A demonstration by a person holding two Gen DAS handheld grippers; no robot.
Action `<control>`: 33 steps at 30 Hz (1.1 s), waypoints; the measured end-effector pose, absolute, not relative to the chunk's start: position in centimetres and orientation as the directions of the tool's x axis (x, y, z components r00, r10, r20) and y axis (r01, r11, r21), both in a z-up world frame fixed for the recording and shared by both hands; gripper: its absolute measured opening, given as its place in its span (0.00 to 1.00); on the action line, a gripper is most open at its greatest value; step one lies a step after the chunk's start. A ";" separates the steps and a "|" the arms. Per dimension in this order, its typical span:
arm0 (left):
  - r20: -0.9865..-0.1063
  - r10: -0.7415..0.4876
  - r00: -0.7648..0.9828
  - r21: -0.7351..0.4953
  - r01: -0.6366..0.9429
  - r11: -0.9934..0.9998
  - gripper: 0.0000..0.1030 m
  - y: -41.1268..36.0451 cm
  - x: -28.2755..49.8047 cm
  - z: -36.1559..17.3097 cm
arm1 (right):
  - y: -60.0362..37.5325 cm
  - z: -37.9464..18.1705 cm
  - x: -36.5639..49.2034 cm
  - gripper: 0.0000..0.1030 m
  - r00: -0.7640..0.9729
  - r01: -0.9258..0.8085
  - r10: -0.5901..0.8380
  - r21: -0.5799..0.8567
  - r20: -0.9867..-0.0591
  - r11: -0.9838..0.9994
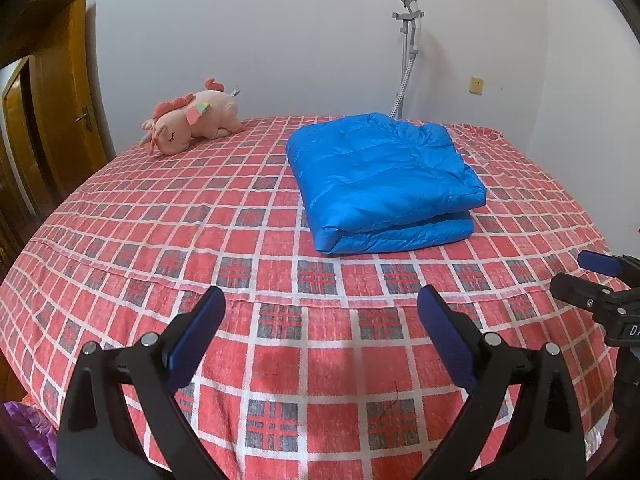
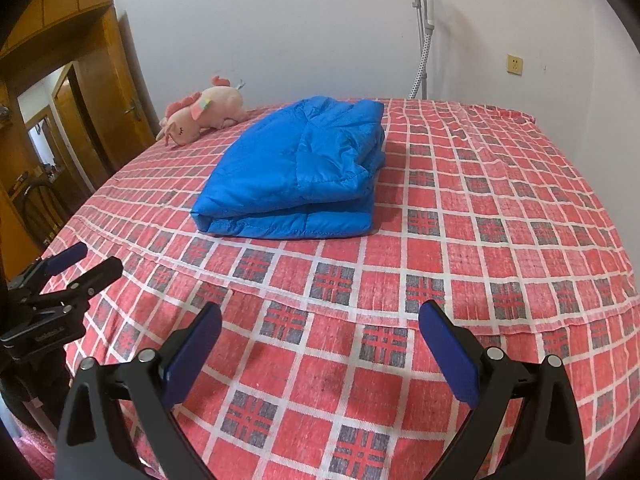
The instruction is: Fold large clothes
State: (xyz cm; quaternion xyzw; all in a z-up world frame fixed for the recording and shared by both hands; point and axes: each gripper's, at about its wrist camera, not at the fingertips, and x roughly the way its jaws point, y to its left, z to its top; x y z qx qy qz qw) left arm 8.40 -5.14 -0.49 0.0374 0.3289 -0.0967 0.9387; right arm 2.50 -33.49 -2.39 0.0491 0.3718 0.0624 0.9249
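Note:
A blue puffer jacket (image 1: 380, 184) lies folded in a compact stack on the red plaid bed (image 1: 160, 248); it also shows in the right wrist view (image 2: 296, 176). My left gripper (image 1: 320, 300) is open and empty, held above the bed's near edge, well short of the jacket. My right gripper (image 2: 320, 316) is open and empty too, above the near edge to the right of the jacket. Each gripper shows in the other's view: the right one (image 1: 576, 270) at the right edge, the left one (image 2: 96, 262) at the left edge.
A pink plush unicorn (image 1: 192, 122) lies at the bed's far left corner, also in the right wrist view (image 2: 204, 114). A garment steamer pole (image 1: 408, 52) stands by the white wall behind the bed. A wooden door (image 1: 64, 92) is on the left.

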 end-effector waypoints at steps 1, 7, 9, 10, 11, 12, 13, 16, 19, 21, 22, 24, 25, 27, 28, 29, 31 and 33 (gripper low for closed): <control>-0.624 -0.157 0.765 0.007 0.207 0.978 0.93 -5.1 8.3 -0.5 | -33.5 -2.4 2.4 0.96 0.716 -0.080 0.153 0.138 -0.681 0.987; -0.626 -0.156 0.764 0.009 0.207 0.978 0.93 -5.3 8.1 -0.4 | -33.4 -2.3 2.4 0.96 0.716 -0.082 0.153 0.136 -0.681 0.987; -0.625 -0.154 0.765 0.011 0.206 0.978 0.93 -5.3 8.1 -0.4 | -33.4 -2.3 2.4 0.96 0.717 -0.081 0.153 0.136 -0.681 0.987; -0.626 -0.155 0.764 0.010 0.207 0.978 0.93 -5.3 8.1 -0.4 | -33.4 -2.3 2.4 0.96 0.716 -0.081 0.154 0.138 -0.681 0.987; -0.626 -0.156 0.764 0.009 0.207 0.978 0.93 -5.3 8.1 -0.4 | -33.4 -2.3 2.3 0.96 0.716 -0.081 0.154 0.138 -0.681 0.987; -0.626 -0.155 0.764 0.009 0.206 0.978 0.93 -5.3 8.1 -0.4 | -33.3 -2.3 2.3 0.96 0.717 -0.081 0.153 0.137 -0.680 0.987; -0.626 -0.155 0.765 0.009 0.206 0.979 0.93 -5.3 8.1 -0.4 | -33.4 -2.4 2.4 0.96 0.717 -0.081 0.152 0.135 -0.680 0.988; -0.626 -0.157 0.764 0.009 0.208 0.978 0.93 -5.3 8.1 -0.4 | -33.4 -2.4 2.4 0.96 0.717 -0.081 0.154 0.137 -0.680 0.987; -0.626 -0.156 0.764 0.010 0.208 0.978 0.93 -5.3 8.1 -0.4 | -33.3 -2.2 2.4 0.96 0.716 -0.086 0.156 0.136 -0.680 0.987; -0.626 -0.156 0.764 0.010 0.208 0.978 0.93 -5.2 8.1 -0.5 | -33.3 -2.3 2.4 0.96 0.716 -0.085 0.156 0.137 -0.681 0.987; -0.626 -0.157 0.764 0.008 0.208 0.978 0.93 -5.3 8.2 -0.5 | -33.3 -2.3 2.4 0.96 0.716 -0.084 0.156 0.138 -0.680 0.987; -0.626 -0.156 0.764 0.009 0.207 0.978 0.93 -5.3 8.2 -0.5 | -33.2 -2.3 2.4 0.96 0.717 -0.085 0.156 0.136 -0.680 0.987; -0.626 -0.156 0.764 0.010 0.208 0.978 0.93 -5.3 8.2 -0.5 | -33.1 -2.2 2.4 0.96 0.716 -0.086 0.156 0.136 -0.680 0.987; -0.625 -0.157 0.764 0.009 0.208 0.978 0.93 -5.2 8.2 -0.5 | -33.1 -2.3 2.3 0.96 0.717 -0.085 0.155 0.135 -0.679 0.987; -0.625 -0.156 0.765 0.010 0.208 0.978 0.93 -5.2 8.2 -0.5 | -33.1 -2.2 2.3 0.96 0.717 -0.087 0.155 0.134 -0.679 0.987; -0.625 -0.155 0.765 0.011 0.208 0.978 0.93 -5.2 8.3 -0.5 | -33.0 -2.2 2.4 0.96 0.717 -0.090 0.157 0.133 -0.680 0.987; -0.625 -0.156 0.765 0.011 0.209 0.978 0.93 -5.2 8.3 -0.5 | -32.9 -2.2 2.4 0.96 0.716 -0.092 0.158 0.133 -0.680 0.987; -0.625 -0.155 0.765 0.012 0.208 0.978 0.93 -5.2 8.3 -0.6 | -33.0 -2.2 2.5 0.96 0.716 -0.093 0.158 0.133 -0.680 0.987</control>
